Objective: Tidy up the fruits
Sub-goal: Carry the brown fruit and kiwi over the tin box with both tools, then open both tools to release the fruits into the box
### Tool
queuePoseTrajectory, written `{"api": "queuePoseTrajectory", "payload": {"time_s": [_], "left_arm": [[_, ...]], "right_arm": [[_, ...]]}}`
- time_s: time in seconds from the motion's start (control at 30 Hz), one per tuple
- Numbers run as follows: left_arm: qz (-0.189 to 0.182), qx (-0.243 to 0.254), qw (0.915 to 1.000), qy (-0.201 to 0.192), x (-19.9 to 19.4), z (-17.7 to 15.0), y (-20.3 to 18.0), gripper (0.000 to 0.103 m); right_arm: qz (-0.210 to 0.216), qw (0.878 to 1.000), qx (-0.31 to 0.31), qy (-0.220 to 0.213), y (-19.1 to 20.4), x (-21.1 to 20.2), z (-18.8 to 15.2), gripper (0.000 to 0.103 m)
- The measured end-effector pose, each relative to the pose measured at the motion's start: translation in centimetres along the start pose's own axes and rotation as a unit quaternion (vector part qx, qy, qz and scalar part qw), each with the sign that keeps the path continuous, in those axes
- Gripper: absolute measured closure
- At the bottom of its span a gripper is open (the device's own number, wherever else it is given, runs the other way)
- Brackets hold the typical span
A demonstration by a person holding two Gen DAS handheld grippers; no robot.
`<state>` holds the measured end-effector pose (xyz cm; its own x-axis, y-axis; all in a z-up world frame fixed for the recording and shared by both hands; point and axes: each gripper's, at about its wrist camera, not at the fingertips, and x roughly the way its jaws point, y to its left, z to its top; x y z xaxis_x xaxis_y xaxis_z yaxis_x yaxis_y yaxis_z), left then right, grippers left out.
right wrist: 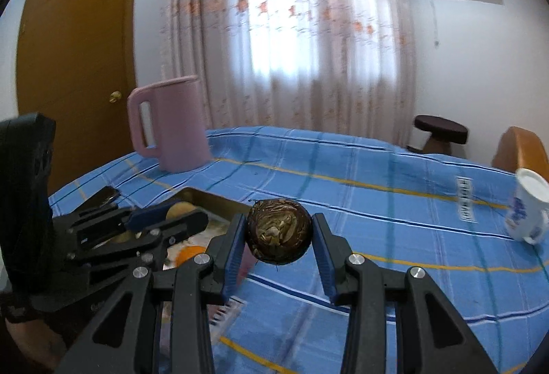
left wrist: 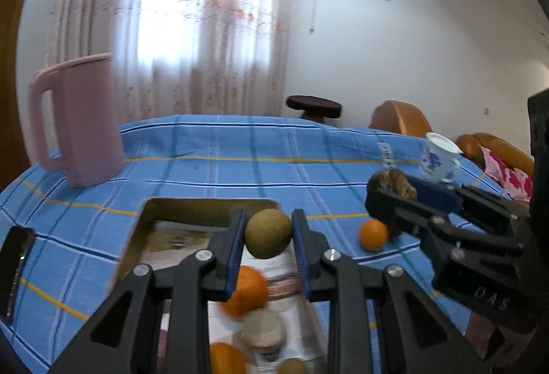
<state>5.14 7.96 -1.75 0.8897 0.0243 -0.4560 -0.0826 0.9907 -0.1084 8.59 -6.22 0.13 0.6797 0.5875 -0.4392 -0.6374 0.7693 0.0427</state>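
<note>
My left gripper [left wrist: 268,234] is shut on a greenish-brown kiwi [left wrist: 268,233] and holds it above a gold metal tray [left wrist: 206,206]. In the tray lie two oranges [left wrist: 247,291], another kiwi [left wrist: 291,367] and a round pale lid or jar [left wrist: 263,329]. A loose orange [left wrist: 373,234] lies on the cloth to the right. My right gripper [right wrist: 278,231] is shut on a dark brown round fruit [right wrist: 278,231] with a dried, leafy top, above the cloth right of the tray [right wrist: 219,202]. The right gripper [left wrist: 394,199] also shows in the left wrist view.
The table carries a blue checked cloth [right wrist: 377,202]. A pink jug [left wrist: 77,120] stands at the back left. A white cup with blue print [right wrist: 528,212] stands at the right. A black phone [left wrist: 13,257] lies at the left edge. A stool [left wrist: 314,106] and orange sofa stand behind.
</note>
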Motion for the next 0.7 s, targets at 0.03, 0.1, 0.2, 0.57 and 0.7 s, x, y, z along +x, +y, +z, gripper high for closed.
{"api": "queuePoseTrajectory", "payload": {"time_s": [0.03,0.1,0.2,0.57,0.7], "left_arm": [[0.005,-0.005,1.0000,0.000,-0.1,0.0,0.6,0.075],[0.018,-0.016,0.9997,0.005,-0.2,0.0,2.3,0.075],[0.030,-0.032,0.9989,0.016,0.2,-0.2,4.3,0.075],[0.044,-0.050,0.9972,0.033,0.7,-1.2,6.9,0.075],[0.049,-0.051,0.9970,0.032,0.6,-1.2,6.8,0.068]], "right_arm": [[0.006,1.000,-0.002,0.004,0.4,0.5,0.1,0.062],[0.018,1.000,-0.009,0.015,1.5,1.8,0.2,0.062],[0.033,0.999,-0.016,0.032,2.9,3.5,0.0,0.062],[0.075,0.993,-0.036,0.089,6.0,7.4,-1.4,0.062],[0.091,0.990,-0.050,0.094,6.7,6.9,-1.7,0.060]]}}
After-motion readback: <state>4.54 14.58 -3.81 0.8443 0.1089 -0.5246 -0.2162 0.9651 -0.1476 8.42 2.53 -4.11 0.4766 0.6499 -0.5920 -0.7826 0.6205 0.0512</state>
